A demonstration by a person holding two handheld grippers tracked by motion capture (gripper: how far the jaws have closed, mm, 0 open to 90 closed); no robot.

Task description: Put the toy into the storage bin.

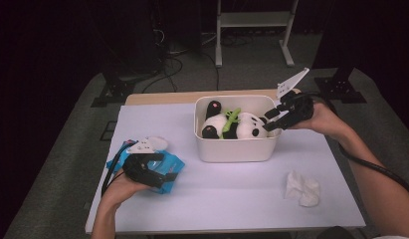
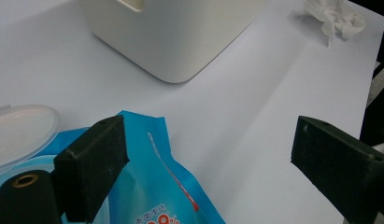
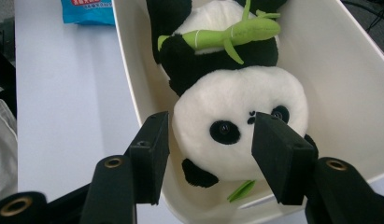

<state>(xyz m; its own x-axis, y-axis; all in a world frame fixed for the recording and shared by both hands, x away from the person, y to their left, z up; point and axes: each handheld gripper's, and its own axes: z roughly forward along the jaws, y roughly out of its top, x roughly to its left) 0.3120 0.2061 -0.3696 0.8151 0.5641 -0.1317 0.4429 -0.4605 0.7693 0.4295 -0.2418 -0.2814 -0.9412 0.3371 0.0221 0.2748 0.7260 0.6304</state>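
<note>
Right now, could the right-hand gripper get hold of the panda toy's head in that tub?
Probably yes. The right gripper hangs just over the tub's rim with its jaws apart, and the panda lies face-up right below them, with nothing covering its head.

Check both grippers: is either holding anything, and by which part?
Nothing is held. The right gripper stands open above the panda's head in the bin; the left gripper stands open over the blue packet.

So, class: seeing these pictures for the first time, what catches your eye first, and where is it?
A black-and-white plush panda hugging a green bamboo sprig lies inside the cream plastic bin mid-table, the right gripper open at its head. The left gripper hovers open over a bright blue wet-wipe pack at the table's left.
</note>
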